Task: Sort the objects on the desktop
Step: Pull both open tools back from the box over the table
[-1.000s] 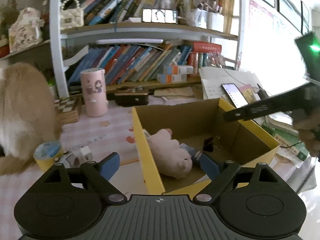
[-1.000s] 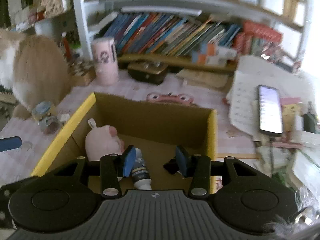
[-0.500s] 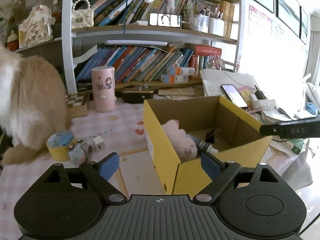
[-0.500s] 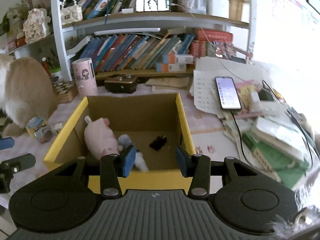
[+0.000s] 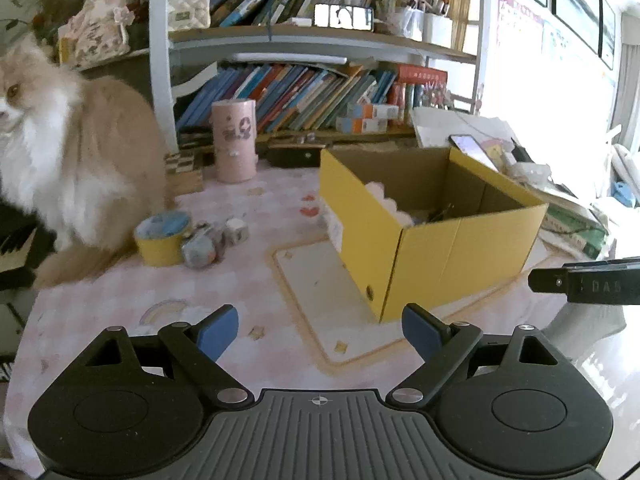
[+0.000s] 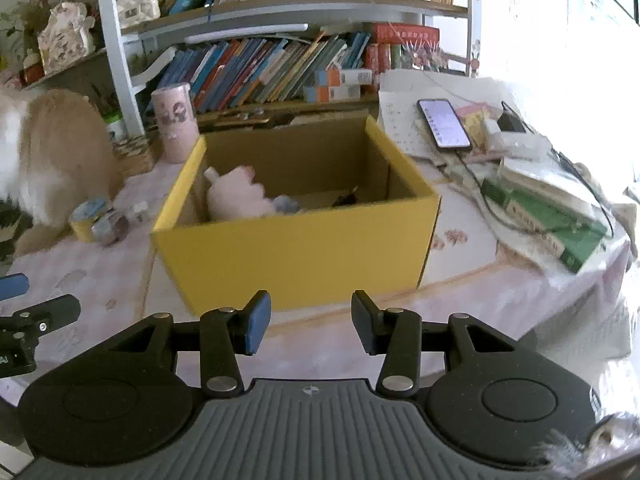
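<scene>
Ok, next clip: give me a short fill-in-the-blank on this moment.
1. The pink plush toy lies inside the ___ box.
2. Both the left gripper and the right gripper are ___.
3. The animal beside the tape roll is a ___.

Missing words: yellow; open; cat

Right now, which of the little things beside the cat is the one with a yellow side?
The round tin nearest the cat, yellow-walled with a blue top. The two small items right of it look grey and whitish.
</scene>
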{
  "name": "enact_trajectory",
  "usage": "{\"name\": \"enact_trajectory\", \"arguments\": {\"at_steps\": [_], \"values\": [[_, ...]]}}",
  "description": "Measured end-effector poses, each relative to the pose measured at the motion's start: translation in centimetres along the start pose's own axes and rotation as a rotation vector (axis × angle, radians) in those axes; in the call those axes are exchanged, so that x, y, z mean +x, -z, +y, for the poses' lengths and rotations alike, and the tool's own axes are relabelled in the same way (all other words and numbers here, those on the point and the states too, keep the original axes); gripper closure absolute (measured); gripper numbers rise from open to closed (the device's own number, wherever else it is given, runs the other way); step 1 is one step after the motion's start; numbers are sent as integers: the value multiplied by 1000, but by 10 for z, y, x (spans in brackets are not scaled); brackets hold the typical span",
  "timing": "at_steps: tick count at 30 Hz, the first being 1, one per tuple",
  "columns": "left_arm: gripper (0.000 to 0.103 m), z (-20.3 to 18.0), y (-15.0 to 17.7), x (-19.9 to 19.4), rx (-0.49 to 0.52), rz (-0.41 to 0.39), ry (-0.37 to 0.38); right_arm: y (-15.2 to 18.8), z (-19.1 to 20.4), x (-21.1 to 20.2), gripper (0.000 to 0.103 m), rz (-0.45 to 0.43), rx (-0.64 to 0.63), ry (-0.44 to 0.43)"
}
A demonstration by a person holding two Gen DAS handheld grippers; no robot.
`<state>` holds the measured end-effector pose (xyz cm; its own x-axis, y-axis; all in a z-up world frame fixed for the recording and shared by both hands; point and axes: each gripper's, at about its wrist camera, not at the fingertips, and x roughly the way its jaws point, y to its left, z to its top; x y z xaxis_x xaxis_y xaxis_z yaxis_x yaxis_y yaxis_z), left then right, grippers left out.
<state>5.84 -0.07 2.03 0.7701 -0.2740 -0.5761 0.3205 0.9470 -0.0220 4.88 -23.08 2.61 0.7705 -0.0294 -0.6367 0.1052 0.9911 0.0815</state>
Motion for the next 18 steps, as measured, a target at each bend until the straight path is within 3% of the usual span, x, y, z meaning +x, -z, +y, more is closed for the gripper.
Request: {"name": "enact_trajectory", "arguments": {"at_steps": [18], "values": [[11, 43, 43, -40, -4, 51, -38, 65, 93, -23, 57, 74, -50, -68]]}}
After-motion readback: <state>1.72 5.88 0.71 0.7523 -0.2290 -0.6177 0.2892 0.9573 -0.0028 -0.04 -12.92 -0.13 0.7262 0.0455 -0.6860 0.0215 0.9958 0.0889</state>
